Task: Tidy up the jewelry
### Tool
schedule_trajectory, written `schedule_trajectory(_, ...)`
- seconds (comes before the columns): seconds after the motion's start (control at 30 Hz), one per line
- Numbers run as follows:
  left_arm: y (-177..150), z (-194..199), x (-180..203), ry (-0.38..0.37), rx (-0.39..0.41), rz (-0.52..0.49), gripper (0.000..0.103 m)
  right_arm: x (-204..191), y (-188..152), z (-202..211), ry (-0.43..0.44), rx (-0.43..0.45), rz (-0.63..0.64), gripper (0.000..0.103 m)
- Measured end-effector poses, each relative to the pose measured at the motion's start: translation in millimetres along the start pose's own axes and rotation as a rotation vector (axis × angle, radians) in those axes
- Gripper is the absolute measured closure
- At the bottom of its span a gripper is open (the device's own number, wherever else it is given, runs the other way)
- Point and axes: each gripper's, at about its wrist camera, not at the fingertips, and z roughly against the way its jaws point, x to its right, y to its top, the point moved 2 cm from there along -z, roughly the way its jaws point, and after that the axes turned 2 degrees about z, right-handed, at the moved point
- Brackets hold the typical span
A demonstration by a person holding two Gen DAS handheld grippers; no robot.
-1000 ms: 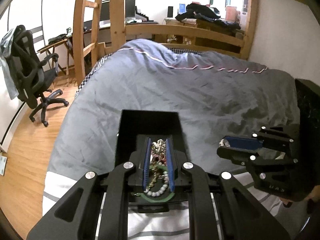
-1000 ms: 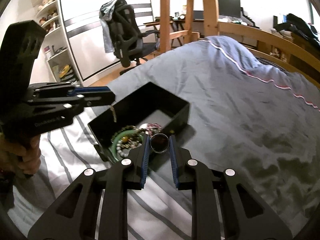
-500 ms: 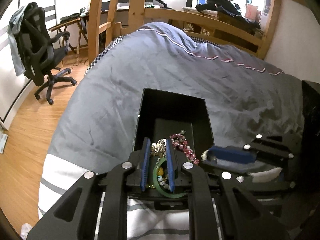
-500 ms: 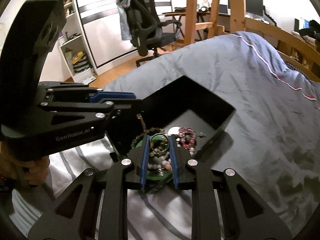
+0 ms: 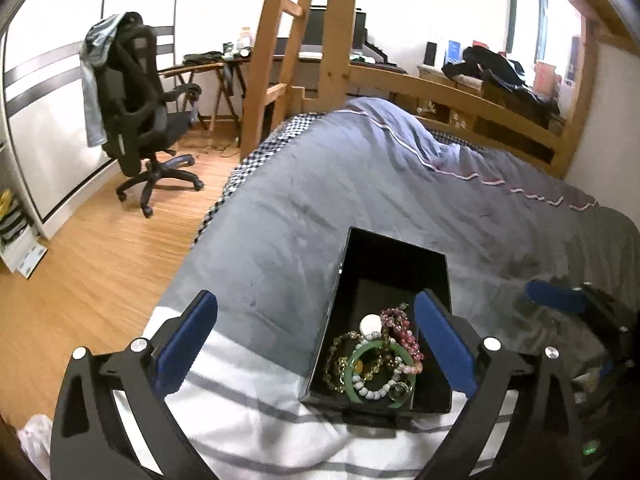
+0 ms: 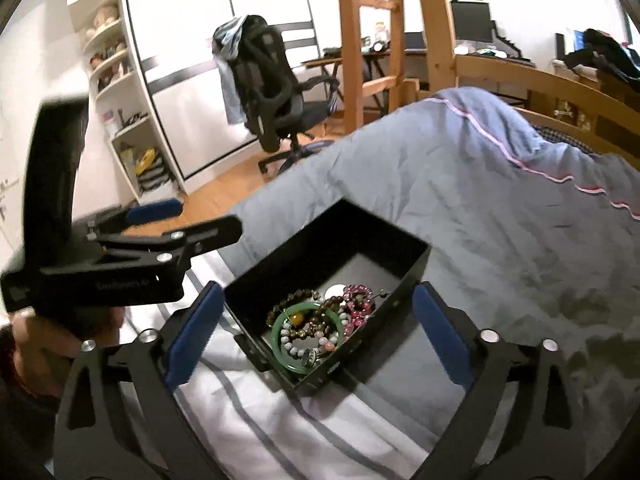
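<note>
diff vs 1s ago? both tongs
Both tongs have just been opening. The left tongs let go of a bead-and-chain tangle, the right tongs a ring; nothing is between either pair now, and the jewelry lies in the black box. Box stayed on the bed.

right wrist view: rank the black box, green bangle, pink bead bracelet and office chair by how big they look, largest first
1. black box
2. office chair, close to the box in apparent size; it stands much farther away, so this says little about true size
3. green bangle
4. pink bead bracelet
</note>
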Motion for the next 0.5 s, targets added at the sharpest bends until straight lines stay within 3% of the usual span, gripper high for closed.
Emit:
schedule_trajectory(0.3, -17, 35, 8, 0.084, 0.014, -0.053, 0.006, -11, -2, 49, -0.051, 0.006, -0.004, 0.004)
schedule_trajectory(0.5, -26, 57, 7, 0.082, 0.004, -0.055, 0.006, -13, -14, 61, -0.065, -0.022, -0.020, 0.004)
